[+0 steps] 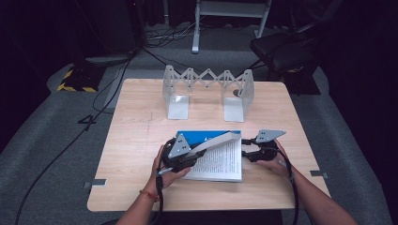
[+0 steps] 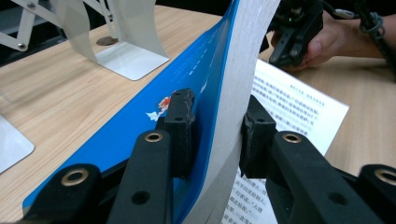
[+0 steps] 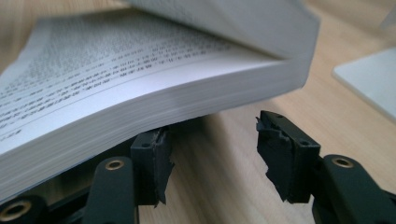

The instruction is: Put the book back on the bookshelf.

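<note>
Book (image 1: 217, 161) lies open on the table (image 1: 136, 140) just in front of the metal rack (image 1: 206, 91); left gripper (image 2: 217, 135) fingers clamp the lifted blue-covered half, right gripper (image 3: 212, 158) fingers gape empty at its lower edge, so swing the cover over slowly while steadying the bottom pages.

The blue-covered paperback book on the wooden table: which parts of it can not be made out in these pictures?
- Blue-covered paperback book, printed text: too small in the high view, blurred in the right gripper view.
- Cover picture: partly hidden by a pad of the left gripper, which clamps the lifted pages, in the left gripper view.
- Underside: hidden by the wooden table.
- Right gripper: jaws apart, nothing between them.
</note>
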